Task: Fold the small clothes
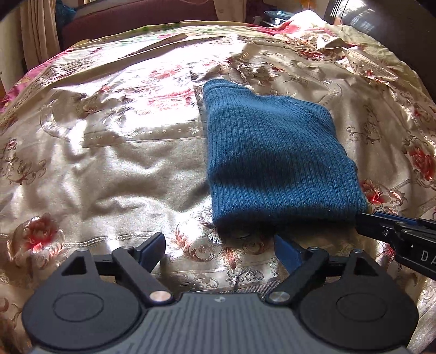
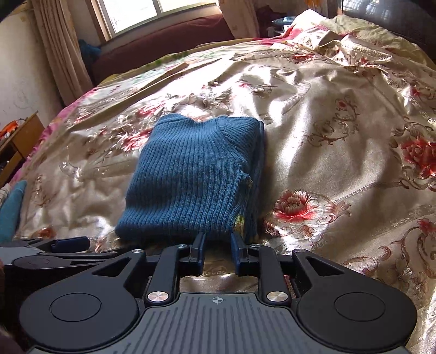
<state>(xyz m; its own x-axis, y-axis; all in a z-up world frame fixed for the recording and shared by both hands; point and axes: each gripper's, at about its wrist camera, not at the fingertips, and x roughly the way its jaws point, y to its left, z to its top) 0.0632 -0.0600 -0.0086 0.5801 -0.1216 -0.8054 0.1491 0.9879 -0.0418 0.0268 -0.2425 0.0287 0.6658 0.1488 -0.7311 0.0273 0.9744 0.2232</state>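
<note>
My left gripper [image 1: 218,246] stands with its jaws spread wide, nothing between the blue pads, and it sits just in front of the near left corner of the folded blue knit sweater [image 1: 275,160]; the inner pad is close to the sweater's near edge, though I cannot tell whether it touches the wool. My right gripper [image 2: 217,243] has its jaws apart by a narrow gap, with only the bedcover showing between them. Its fingertips [image 2: 200,239] meet the near edge of the sweater [image 2: 196,174] toward its right corner, and I cannot tell whether they touch the knit or just overlap it in view; they are not pinching it. The sweater lies folded into a compact, roughly square bundle, ribbed side up, flat on the shiny floral bedcover [image 2: 340,141], with the neckline at the far end and the layered edges stacked along its right side. From my left wrist camera the right gripper [image 1: 362,222] comes in from the right edge at the bundle's near right corner. Sunlight falls in patches across the cover, and a window [image 2: 160,12] with a curtain [image 2: 58,49] sits beyond the bed.
</note>
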